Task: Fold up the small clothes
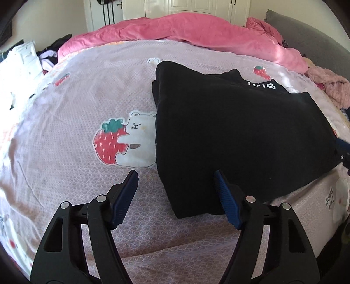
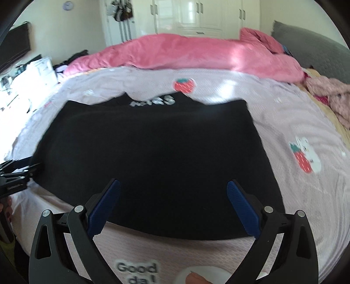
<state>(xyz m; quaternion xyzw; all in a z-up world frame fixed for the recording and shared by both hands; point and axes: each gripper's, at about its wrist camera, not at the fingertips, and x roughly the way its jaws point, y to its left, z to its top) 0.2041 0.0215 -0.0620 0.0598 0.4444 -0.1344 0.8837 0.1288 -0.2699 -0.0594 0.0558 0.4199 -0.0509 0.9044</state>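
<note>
Lilac strawberry-print bedsheet [image 1: 65,104] covers the bed, with a pink duvet [image 1: 175,28] along its far side. We see a black garment [image 2: 153,153] lying flat, partly folded, near the bed's front edge. We hold the left hand-held gripper [image 1: 176,192] partly open with one pad over the garment's near corner, and the right hand-held gripper [image 2: 174,203] wide open above its front hem; neither grips anything.

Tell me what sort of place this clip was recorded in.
A bedroom, most likely: a bed under a lilac strawberry-and-bear print sheet, a rumpled pink duvet along its far side, and white panelled wardrobe doors behind.
</note>
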